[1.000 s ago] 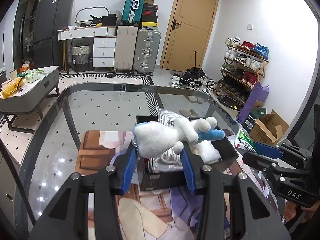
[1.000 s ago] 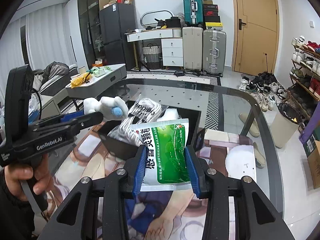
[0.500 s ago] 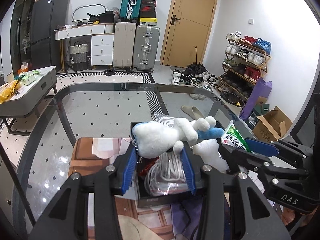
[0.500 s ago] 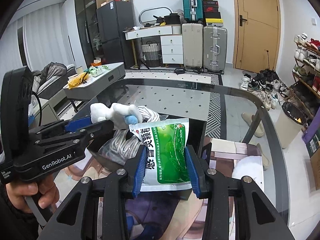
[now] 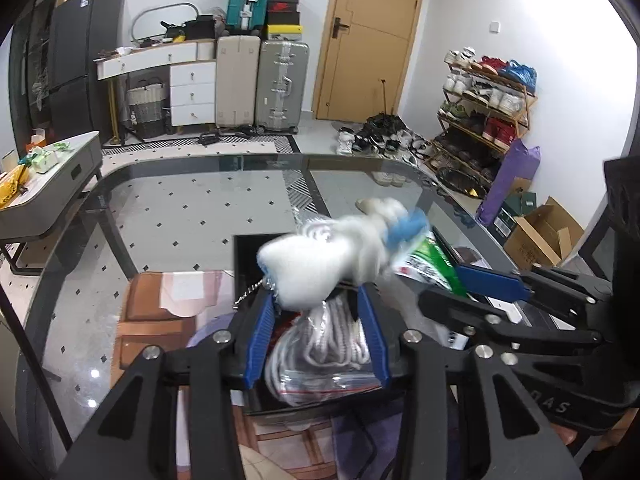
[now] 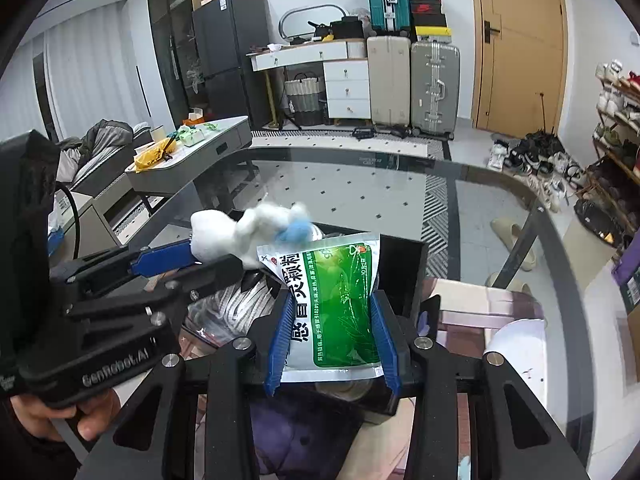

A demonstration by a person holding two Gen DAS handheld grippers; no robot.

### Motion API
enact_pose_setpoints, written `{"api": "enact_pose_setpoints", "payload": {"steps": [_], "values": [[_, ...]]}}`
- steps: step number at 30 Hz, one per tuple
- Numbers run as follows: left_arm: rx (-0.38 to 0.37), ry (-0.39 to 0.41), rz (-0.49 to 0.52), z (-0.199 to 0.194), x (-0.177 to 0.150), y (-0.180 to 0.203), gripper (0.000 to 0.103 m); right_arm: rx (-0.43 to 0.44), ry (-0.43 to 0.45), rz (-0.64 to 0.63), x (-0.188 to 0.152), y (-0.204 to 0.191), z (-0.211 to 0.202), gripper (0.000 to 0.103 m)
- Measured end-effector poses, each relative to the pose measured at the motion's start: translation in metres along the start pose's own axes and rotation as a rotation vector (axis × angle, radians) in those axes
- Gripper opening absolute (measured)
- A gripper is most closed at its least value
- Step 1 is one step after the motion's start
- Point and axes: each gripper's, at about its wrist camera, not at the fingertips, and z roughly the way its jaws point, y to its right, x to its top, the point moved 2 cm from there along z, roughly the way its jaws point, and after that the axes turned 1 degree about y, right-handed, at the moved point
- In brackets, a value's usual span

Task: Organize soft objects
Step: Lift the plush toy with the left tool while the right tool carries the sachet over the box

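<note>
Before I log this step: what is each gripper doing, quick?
Left gripper: jaws closing on the white plush toy, pads pressing it.
Right gripper: shut on the green sachet.

The white plush toy [image 5: 320, 264] with a blue part was motion-blurred, raised above the black box [image 6: 400, 264]. The green-and-white pouch [image 6: 340, 300], printed with characters, stood upright over the same box. A clear bag of white rope [image 5: 336, 344] lay inside the box.
</note>
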Motion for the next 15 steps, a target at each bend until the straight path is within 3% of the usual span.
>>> {"api": "enact_pose_setpoints", "payload": {"steps": [2, 15], "values": [[0.003, -0.016, 0.015, 0.005, -0.002, 0.004, 0.034, -0.008, -0.013, 0.000, 0.000, 0.003, 0.006, 0.039], [0.001, -0.027, 0.032, 0.014, -0.004, 0.007, 0.031, -0.001, -0.053, -0.016, 0.007, 0.011, 0.022, 0.039]]}}
